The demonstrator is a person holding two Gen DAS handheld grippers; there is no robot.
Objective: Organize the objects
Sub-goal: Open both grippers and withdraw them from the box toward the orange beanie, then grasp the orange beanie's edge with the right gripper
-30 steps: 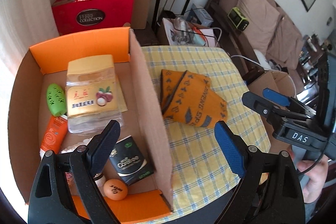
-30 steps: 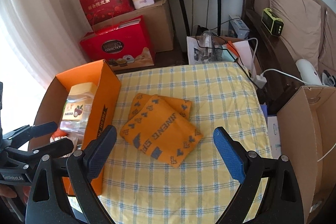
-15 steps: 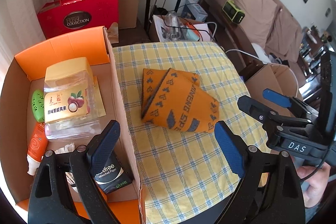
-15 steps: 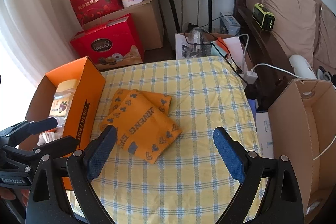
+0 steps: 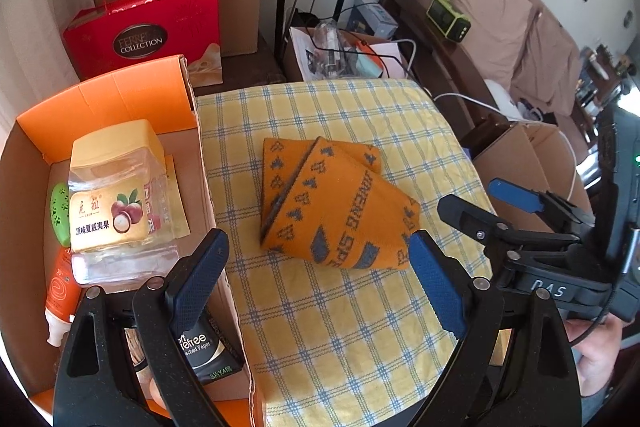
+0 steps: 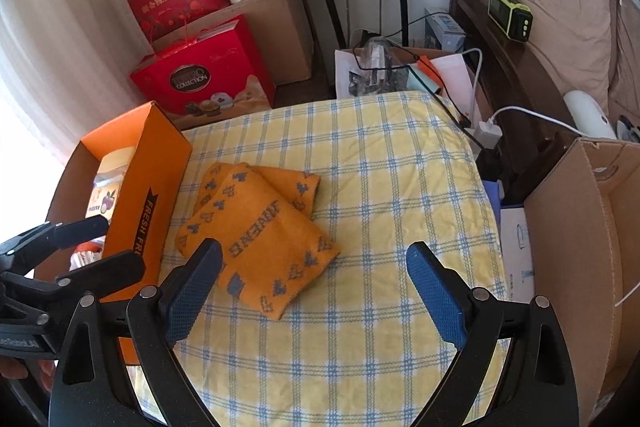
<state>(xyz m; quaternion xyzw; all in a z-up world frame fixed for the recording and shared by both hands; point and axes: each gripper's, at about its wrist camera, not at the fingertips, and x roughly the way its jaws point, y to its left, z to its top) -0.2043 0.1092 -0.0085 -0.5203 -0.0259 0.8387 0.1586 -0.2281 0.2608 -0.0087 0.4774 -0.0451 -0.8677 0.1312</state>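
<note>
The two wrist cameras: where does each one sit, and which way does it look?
Left wrist: on the left claw, looking down at the orange box and folded orange cloth; the right claw and a hand show.
Right wrist: on the right claw, looking down over the checked cover; the left claw shows.
Shared: cloth, box, cover.

Folded orange knit cloth (image 5: 332, 207) with grey motifs and lettering lies flat on the checked yellow counter (image 5: 360, 327), just right of the orange carton (image 5: 120, 99). Carton holds a yellow-lidded clear jar (image 5: 112, 195) on its side, green case (image 5: 60, 207), orange tube (image 5: 58, 287), black packet (image 5: 204, 351).
</note>
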